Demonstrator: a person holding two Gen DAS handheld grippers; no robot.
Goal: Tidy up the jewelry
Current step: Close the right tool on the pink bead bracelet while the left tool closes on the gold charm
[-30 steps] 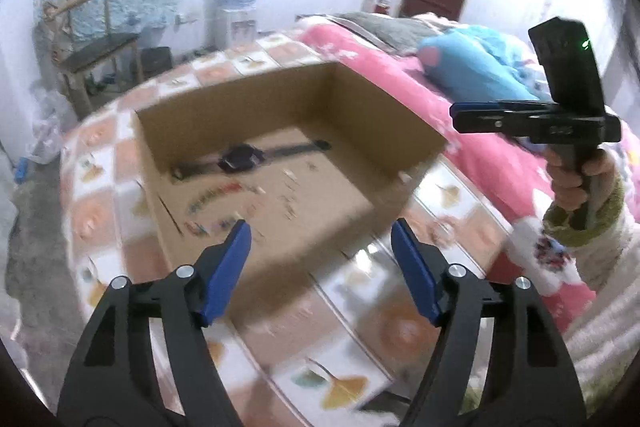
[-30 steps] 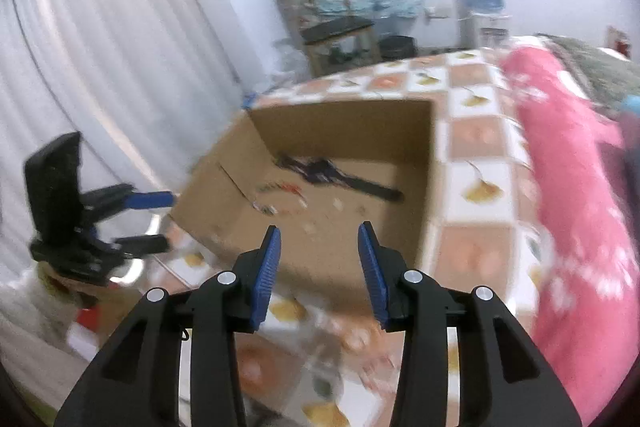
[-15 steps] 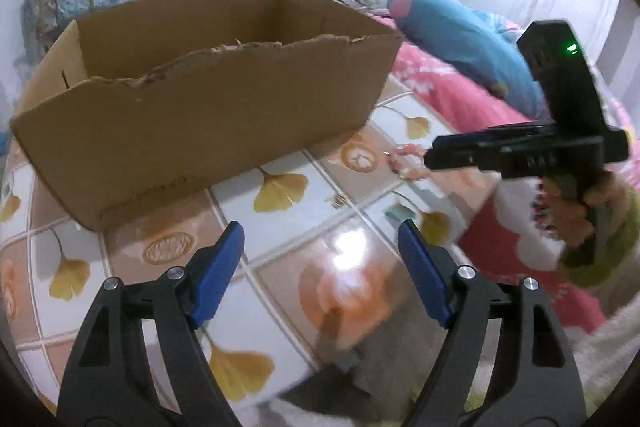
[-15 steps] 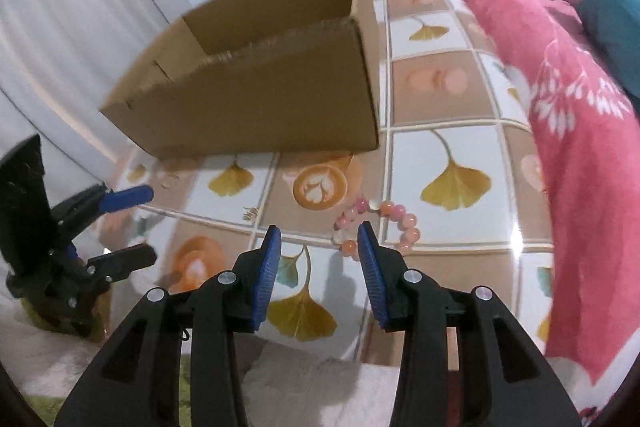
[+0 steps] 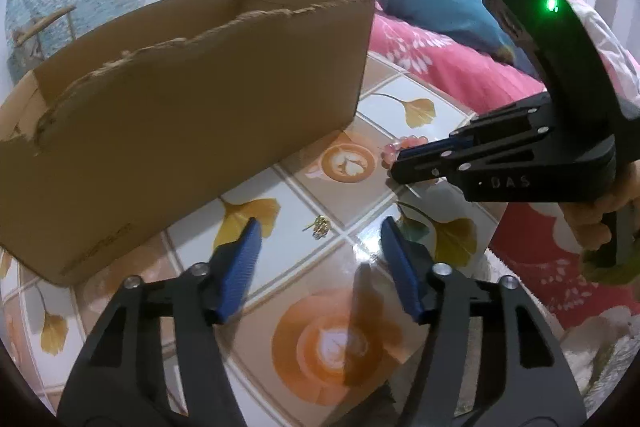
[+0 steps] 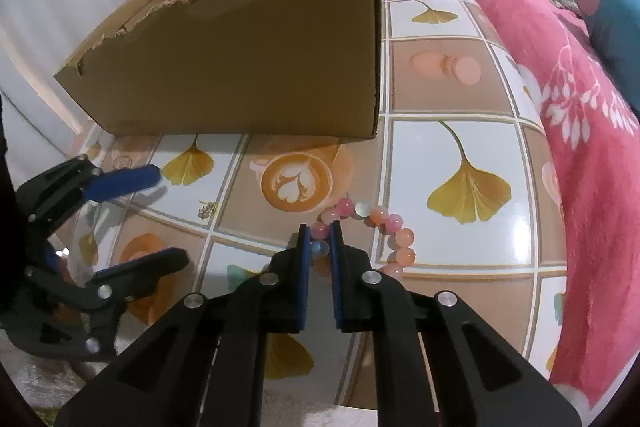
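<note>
Beads of bracelet [image 6: 394,233] between right tool [image 6: 319,245] pads show only there.

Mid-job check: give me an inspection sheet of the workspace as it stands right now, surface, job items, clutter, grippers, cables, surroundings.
Surface: glossy patterned tablecloth, ginkgo leaves and coffee cups printed on it.
Job's things: pink bead bracelet lying flat on the cloth; small gold earring loose on the cloth, untouched; cardboard box open at the top, torn front edge, contents hidden from here.
Clutter: nothing seen.
Grippers: right gripper shut on the bead bracelet, its jaws have just been closing, beads pinched between the pads; left gripper open, its jaws have just been closing, earring just ahead of its fingertips, not gripped.
Cables: nothing seen.
Surroundings: pink floral blanket, blue plush toy, wooden chair, water dispenser.
</note>
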